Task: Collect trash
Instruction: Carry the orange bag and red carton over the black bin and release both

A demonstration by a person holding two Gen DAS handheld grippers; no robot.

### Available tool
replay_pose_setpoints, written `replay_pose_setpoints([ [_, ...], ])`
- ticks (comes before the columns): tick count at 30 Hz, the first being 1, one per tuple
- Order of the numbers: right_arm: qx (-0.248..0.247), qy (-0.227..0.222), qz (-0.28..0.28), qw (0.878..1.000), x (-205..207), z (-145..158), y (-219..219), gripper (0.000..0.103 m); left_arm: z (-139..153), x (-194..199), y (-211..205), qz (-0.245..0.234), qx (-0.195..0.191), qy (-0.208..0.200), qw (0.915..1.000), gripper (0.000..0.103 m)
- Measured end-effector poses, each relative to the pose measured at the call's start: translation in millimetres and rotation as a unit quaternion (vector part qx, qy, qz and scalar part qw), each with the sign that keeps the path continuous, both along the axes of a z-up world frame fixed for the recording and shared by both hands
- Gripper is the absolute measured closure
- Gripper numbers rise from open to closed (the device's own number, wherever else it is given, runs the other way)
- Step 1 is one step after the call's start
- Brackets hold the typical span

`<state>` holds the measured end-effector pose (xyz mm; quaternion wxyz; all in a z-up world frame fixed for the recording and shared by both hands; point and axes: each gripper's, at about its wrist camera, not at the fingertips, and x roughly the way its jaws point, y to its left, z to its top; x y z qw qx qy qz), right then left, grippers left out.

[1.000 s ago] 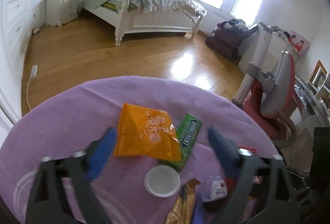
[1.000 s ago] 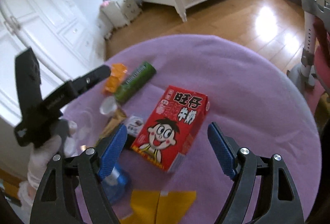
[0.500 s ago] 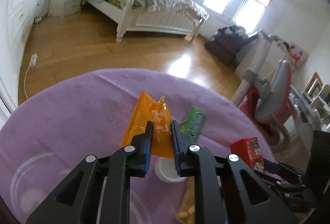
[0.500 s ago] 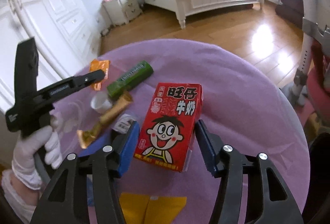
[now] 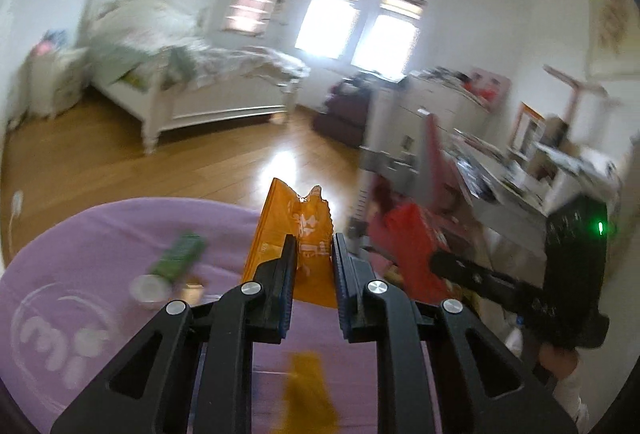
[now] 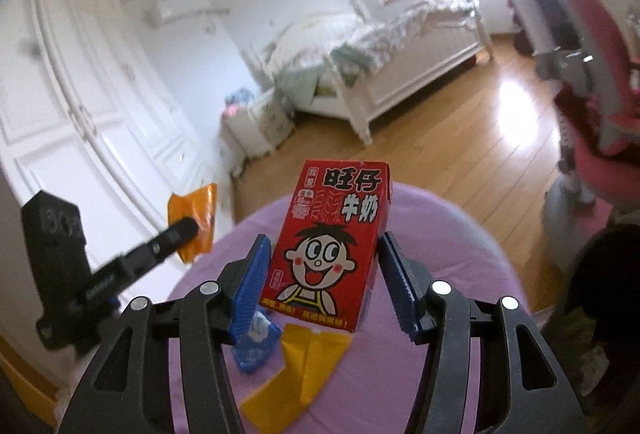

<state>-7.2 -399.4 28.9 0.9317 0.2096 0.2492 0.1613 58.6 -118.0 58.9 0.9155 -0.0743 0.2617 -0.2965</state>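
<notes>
My left gripper point(image 5: 313, 246) is shut on an orange snack wrapper point(image 5: 296, 222) and holds it up above the round purple table point(image 5: 100, 234). The wrapper and that gripper also show at the left of the right wrist view point(image 6: 196, 218). My right gripper point(image 6: 320, 262) is shut on a red milk carton point(image 6: 332, 246) with a cartoon face, lifted off the table; the carton shows blurred in the left wrist view point(image 5: 404, 234). A green wrapper point(image 5: 180, 258) and a white lid point(image 5: 150, 288) lie on the table.
A yellow wrapper point(image 6: 296, 374) and a blue packet point(image 6: 256, 346) lie on the purple table point(image 6: 460, 274) below the carton. A white bed point(image 5: 192, 82) stands across the wooden floor. A red and grey chair point(image 6: 592, 106) and a cluttered desk point(image 5: 520, 170) stand to the right.
Both grippers have risen from the table with their items, the left with the orange wrapper, the right with the red carton. Both views now tilt up toward the room.
</notes>
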Motion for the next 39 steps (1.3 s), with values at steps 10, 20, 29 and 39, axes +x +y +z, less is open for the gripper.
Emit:
replay_pose_setpoints([
  [10, -0.020, -0.025, -0.130, 0.991, -82, 4, -118, 0.047, 1, -53, -139, -0.125, 0.035, -0.043, 0.9906, 0.084],
  [20, -0.016, 0.005, -0.211, 0.977, -117, -32, -203, 0.047, -19, -67, -214, -0.194, 0.038, -0.033, 0.9796, 0.084],
  [29, -0.011, 0.029, -0.237, 0.971, -109, -57, -221, 0.047, -33, -65, -234, -0.213, 0.046, -0.019, 0.9759, 0.084],
  [39, -0.012, 0.056, -0.257, 0.965, -106, -77, -239, 0.056, -50, -54, -257, -0.226, 0.055, 0.003, 0.9725, 0.084],
])
